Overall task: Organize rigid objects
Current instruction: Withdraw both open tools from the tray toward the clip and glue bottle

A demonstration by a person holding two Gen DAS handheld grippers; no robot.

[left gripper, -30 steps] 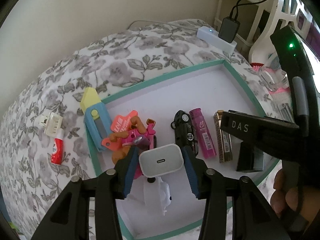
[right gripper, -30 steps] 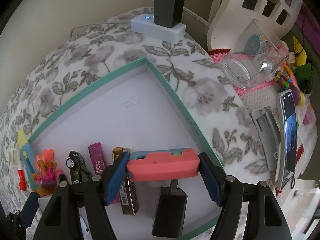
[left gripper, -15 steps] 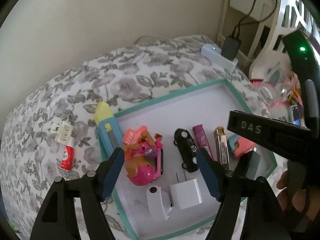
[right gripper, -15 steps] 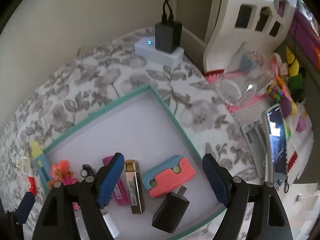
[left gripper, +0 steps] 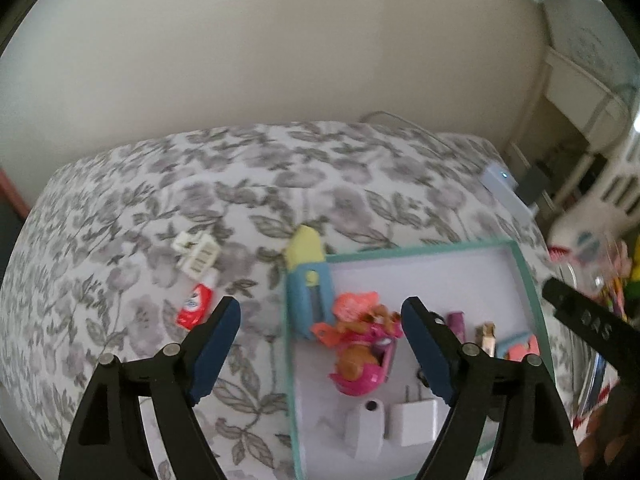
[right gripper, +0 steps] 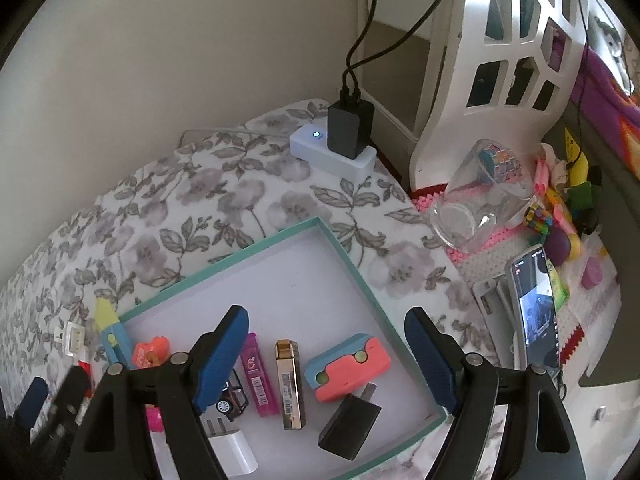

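A teal-rimmed tray (left gripper: 420, 250) (right gripper: 248, 254) lies on the floral cloth. My left gripper (left gripper: 320, 308) hangs above the tray's left edge, its jaws opening with nothing between them. Below it lie a white charger (left gripper: 412, 418), a pink toy (left gripper: 360, 364) and a blue-and-yellow cutter (left gripper: 310, 280). My right gripper (right gripper: 327, 314) stands open and empty above the tray's right half. Under it are a coral-and-teal case (right gripper: 348, 366), a black charger (right gripper: 350, 420), a gold lighter (right gripper: 290, 384), a magenta case (right gripper: 258, 376) and a toy car (right gripper: 232, 396). A red tube (left gripper: 196, 306) and a white plug (left gripper: 196, 254) lie on the cloth left of the tray.
A white power strip with a black adapter (right gripper: 332, 152) sits at the cloth's far corner by the wall. To the right stand a white chair (right gripper: 500, 60), a tipped glass (right gripper: 480, 196), a phone (right gripper: 534, 308) and small toys.
The left gripper let go of the white charger, which now lies in the tray, then rose and swung left. The right gripper released the coral-and-teal case into the tray and rose.
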